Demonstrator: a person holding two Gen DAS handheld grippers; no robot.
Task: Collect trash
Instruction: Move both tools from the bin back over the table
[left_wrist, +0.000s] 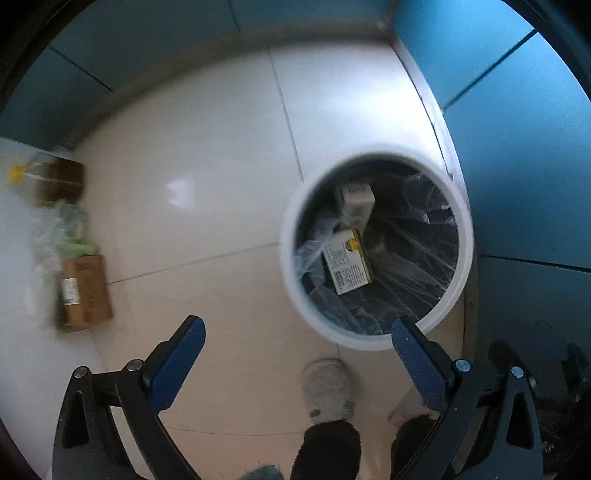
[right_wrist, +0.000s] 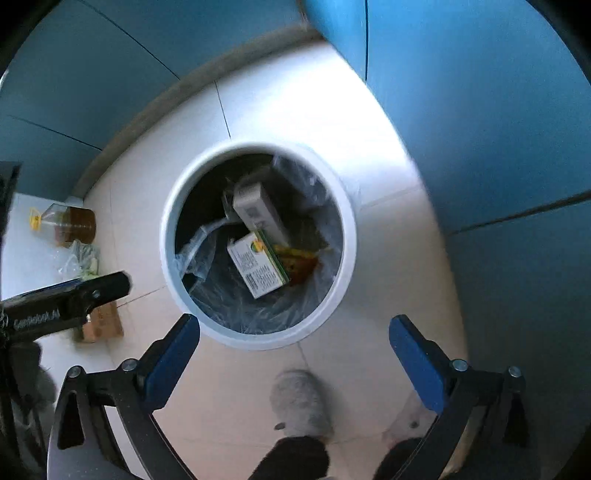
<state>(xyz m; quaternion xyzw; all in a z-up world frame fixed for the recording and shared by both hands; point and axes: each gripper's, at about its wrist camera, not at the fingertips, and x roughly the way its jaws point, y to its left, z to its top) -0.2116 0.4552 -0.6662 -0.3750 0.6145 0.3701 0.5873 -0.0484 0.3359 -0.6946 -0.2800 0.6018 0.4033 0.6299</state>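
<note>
Your white bin (right_wrist: 347, 236) stands on the tiled floor (right_wrist: 258, 99), holding two cartons (right_wrist: 262, 267) plus orange scraps. Three items wait left: brown box (left_wrist: 86, 291), green bag (left_wrist: 70, 232), oil bottle (right_wrist: 70, 221). Left gripper (left_wrist: 297, 354) and right gripper (right_wrist: 293, 350): spread, empty. Next: probably reach left.

"genrobot.ai" printed on the left gripper (right_wrist: 66, 302); carton print unreadable

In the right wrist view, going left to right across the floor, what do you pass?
Oil bottle → clear plastic bag → cardboard box → white trash bin → white carton with green edge inside it → orange wrapper → blue cabinet.
</note>
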